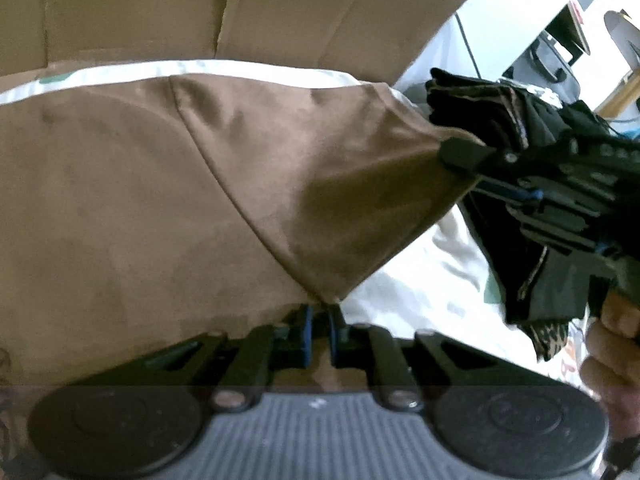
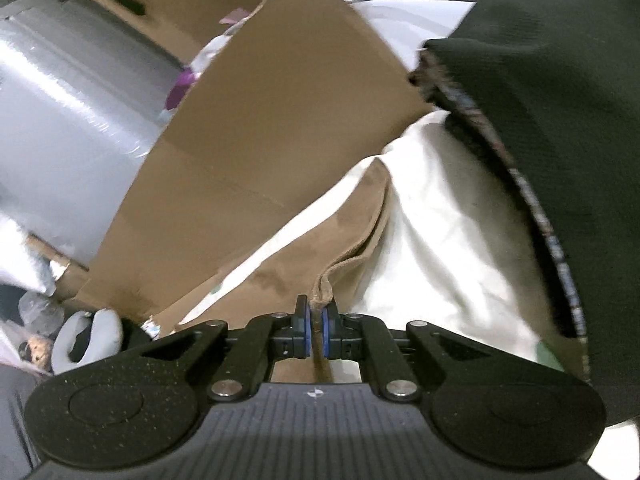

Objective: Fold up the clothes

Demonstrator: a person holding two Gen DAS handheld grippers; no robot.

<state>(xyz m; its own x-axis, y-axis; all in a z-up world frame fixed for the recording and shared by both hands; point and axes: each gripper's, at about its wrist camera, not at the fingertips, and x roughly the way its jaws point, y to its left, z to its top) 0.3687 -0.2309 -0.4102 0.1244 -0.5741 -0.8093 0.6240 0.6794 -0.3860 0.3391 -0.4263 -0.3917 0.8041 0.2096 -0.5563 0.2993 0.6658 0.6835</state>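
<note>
Left gripper [image 1: 319,312] clamped on 1 corner of the brown cloth [image 1: 160,200]. Right gripper [image 2: 316,320] clamped on another corner, brown edge pinched between its blue pads [image 2: 326,330]. Cloth stretched between the 2, rest spread flat on a white sheet [image 1: 424,280]. Cardboard [image 1: 240,12] stands behind it. Dark clothes [image 1: 480,116] piled just beside the right gripper.

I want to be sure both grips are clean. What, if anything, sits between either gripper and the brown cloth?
Nothing visible. The left gripper and right gripper each pinch the brown cloth directly.
</note>
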